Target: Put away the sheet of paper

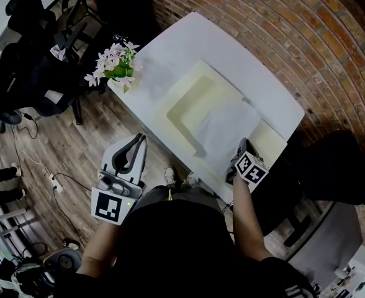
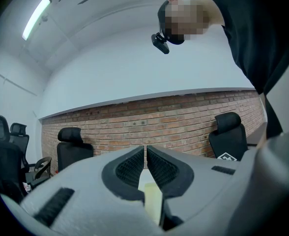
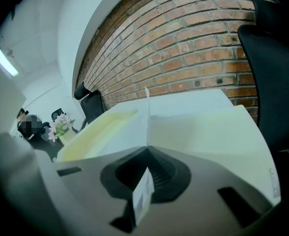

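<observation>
The right gripper (image 1: 239, 149) has its ribbed black fingers (image 3: 166, 173) clenched tight on the near edge of the thin white sheet of paper (image 1: 226, 129). The sheet spreads flat and faintly creased over the 4 o'clock half of a pale cream folder (image 1: 192, 98), which lies open on the smooth white bench (image 1: 189, 36). Off the bench at 7 o'clock the left gripper (image 1: 136, 143) hangs level, its ridged fingers (image 2: 127, 168) pinched together on nothing, and a soft pink-and-white flower posy (image 1: 114, 64) sits at the bench's 10 o'clock corner.
</observation>
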`<state>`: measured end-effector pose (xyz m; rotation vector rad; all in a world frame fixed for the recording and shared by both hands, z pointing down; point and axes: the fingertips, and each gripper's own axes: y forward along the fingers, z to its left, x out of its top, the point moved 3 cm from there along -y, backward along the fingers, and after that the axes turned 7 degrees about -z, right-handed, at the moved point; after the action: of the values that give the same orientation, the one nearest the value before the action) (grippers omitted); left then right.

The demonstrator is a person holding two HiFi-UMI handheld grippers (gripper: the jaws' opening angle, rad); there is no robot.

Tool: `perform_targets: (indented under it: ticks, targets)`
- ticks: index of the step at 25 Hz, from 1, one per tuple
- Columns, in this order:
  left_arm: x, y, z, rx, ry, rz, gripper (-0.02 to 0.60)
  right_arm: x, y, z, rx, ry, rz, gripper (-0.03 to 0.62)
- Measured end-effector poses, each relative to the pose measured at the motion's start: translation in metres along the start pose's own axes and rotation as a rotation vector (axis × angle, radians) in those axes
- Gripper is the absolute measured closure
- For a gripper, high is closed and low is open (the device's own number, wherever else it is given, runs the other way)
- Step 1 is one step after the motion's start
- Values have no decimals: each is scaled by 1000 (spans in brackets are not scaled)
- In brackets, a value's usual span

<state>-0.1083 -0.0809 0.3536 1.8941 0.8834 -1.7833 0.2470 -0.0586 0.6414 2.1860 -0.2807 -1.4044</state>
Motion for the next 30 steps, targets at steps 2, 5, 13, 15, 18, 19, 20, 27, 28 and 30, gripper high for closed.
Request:
perform_targets:
  ticks: [2,5,13,15,18,19,20,27,28,30]
  targets:
    - [-1,1,1,1,0,3,543,1,3,4,8,-12,1,579]
    - [-2,1,1,2,-1,4,543,5,5,10,21,-33,-7,579]
    - [-4,3,4,5,-7,5,543,5,19,28,42,-43,0,579]
    - [-4,3,6,7,-9,8,543,5,24,31,38,-31,6,579]
    - [-5,3,8,8,-9,11,545,2,31,38,53,5,14,579]
    - [-6,3,9,9,-9,12,543,2,34,39,53,17,17,579]
    - [-6,3,9,11,-10,13,543,1,35,40,48,25,21,579]
    - [-9,0,15,28,-11,26,545,-2,48,51,50,54,43,579]
    - [-10,0,17,31,-12,26,545,-2,50,54,53,56,46,579]
    - [-10,-1,19,36,-13,30,543,-3,53,59,59,57,51,579]
